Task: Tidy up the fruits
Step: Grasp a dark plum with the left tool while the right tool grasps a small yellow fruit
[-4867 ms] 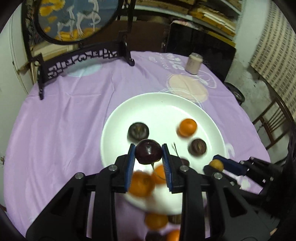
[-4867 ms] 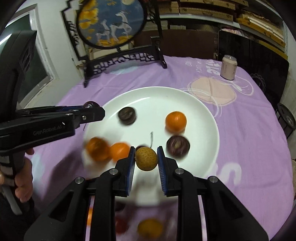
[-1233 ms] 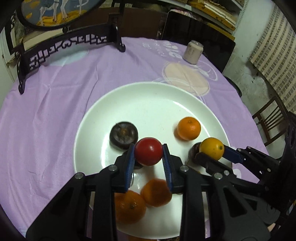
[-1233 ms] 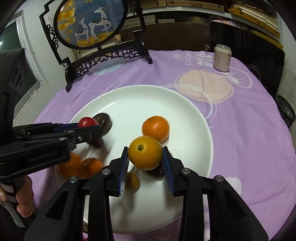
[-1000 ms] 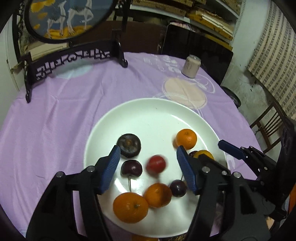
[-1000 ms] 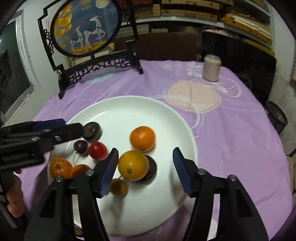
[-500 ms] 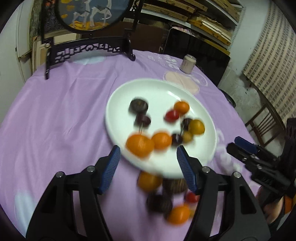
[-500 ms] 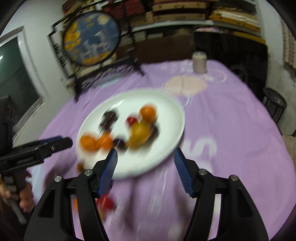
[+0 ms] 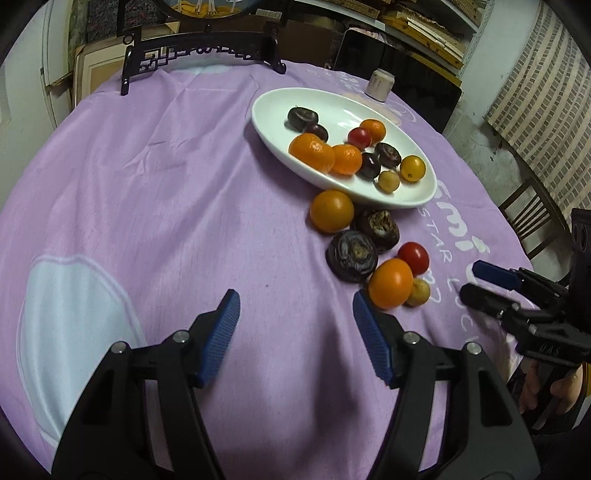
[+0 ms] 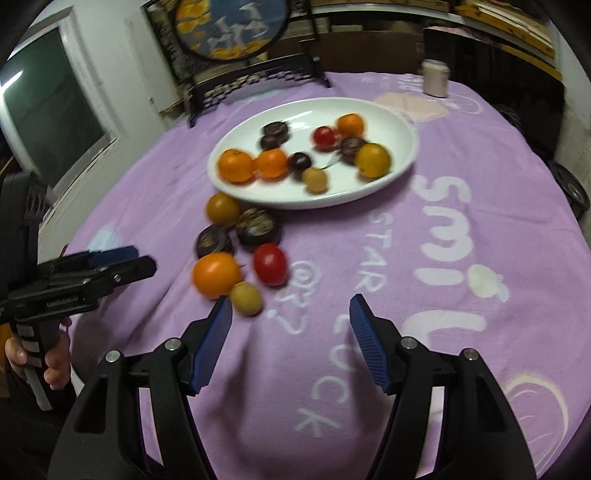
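Note:
A white plate (image 9: 273,133) (image 10: 400,146) on the purple cloth holds several small fruits: oranges, dark plums, a red tomato, a yellow fruit. In front of it on the cloth lie an orange (image 9: 331,211) (image 10: 222,209), two dark wrinkled fruits (image 9: 351,255) (image 10: 258,227), a red tomato (image 9: 413,257) (image 10: 270,263), another orange (image 9: 390,283) (image 10: 215,274) and a small tan fruit (image 9: 418,292) (image 10: 245,297). My left gripper (image 9: 295,317) is open and empty, left of this group. My right gripper (image 10: 290,315) is open and empty, just right of the tan fruit.
A black carved stand with a round painted screen (image 10: 229,29) stands at the table's far edge. A small pale jar (image 9: 379,85) (image 10: 435,78) sits behind the plate. A wooden chair (image 9: 532,210) is off the right side.
Both grippers have let go of their fruits onto the plate, opened, and pulled back toward the near edge of the table; the loose fruits now lie in front of them.

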Available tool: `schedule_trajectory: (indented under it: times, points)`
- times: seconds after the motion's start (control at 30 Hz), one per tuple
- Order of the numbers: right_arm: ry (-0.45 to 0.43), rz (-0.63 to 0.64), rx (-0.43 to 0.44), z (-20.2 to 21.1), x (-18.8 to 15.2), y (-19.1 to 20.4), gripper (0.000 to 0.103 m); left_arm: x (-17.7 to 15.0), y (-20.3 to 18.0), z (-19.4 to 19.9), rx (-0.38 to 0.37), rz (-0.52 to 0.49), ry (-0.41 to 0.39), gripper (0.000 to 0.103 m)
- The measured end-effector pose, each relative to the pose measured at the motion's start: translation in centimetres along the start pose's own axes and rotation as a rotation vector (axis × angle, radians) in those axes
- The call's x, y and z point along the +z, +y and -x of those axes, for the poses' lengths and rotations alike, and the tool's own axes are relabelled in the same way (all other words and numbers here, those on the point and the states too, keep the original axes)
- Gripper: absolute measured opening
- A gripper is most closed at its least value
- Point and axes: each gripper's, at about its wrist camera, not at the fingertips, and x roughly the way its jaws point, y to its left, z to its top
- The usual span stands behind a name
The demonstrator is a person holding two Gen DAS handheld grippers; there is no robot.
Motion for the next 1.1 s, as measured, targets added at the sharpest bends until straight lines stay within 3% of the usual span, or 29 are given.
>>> schedule_trajectory:
  times: [0.13, 0.2, 0.23, 0.27, 0.33, 0.4, 0.5, 0.6, 0.9, 1.1]
  points:
    - [0.019, 0.055, 0.031, -1.4, -0.8, 1.9, 0.065, -0.6, -0.3, 0.3, -0.007, -0.011, 0.003, 0.066]
    - [0.038, 0.074, 0.043, -2.3, -0.8, 2.6, 0.057, -0.7, -0.5, 0.3, -0.016, -0.018, 0.008, 0.066]
    - [0.046, 0.086, 0.048, -2.8, -0.6, 3.0, 0.045, -0.7, -0.6, 0.3, -0.019, -0.021, 0.010, 0.066]
    - [0.049, 0.095, 0.048, -3.2, -0.5, 3.2, 0.043, -0.7, -0.7, 0.3, -0.023, -0.024, 0.011, 0.066]
    - [0.042, 0.119, 0.012, -4.0, -0.2, 3.7, 0.039, -0.7, -1.1, 0.2, -0.030, -0.032, 0.014, 0.066]
    - [0.032, 0.150, -0.044, -4.7, 0.1, 4.0, 0.027, -0.8, -1.4, 0.1, -0.032, -0.044, 0.018, 0.066]
    - [0.040, 0.126, -0.024, -4.5, 0.1, 3.4, 0.026, -0.5, -1.6, -0.3, -0.006, -0.058, 0.025, 0.067]
    - [0.040, 0.094, -0.016, -3.8, -0.4, 2.3, 0.026, 0.3, -1.5, -1.8, 0.068, -0.082, 0.034, 0.067]
    - [0.001, -0.020, -0.014, -0.8, -1.8, -1.1, 0.026, 2.3, -4.6, -5.4, 0.037, -0.156, 0.079, 0.064]
    - [-0.019, -0.044, 0.002, 0.1, -1.9, -1.7, 0.026, 3.2, -6.2, -6.5, 0.079, -0.190, 0.060, 0.041]
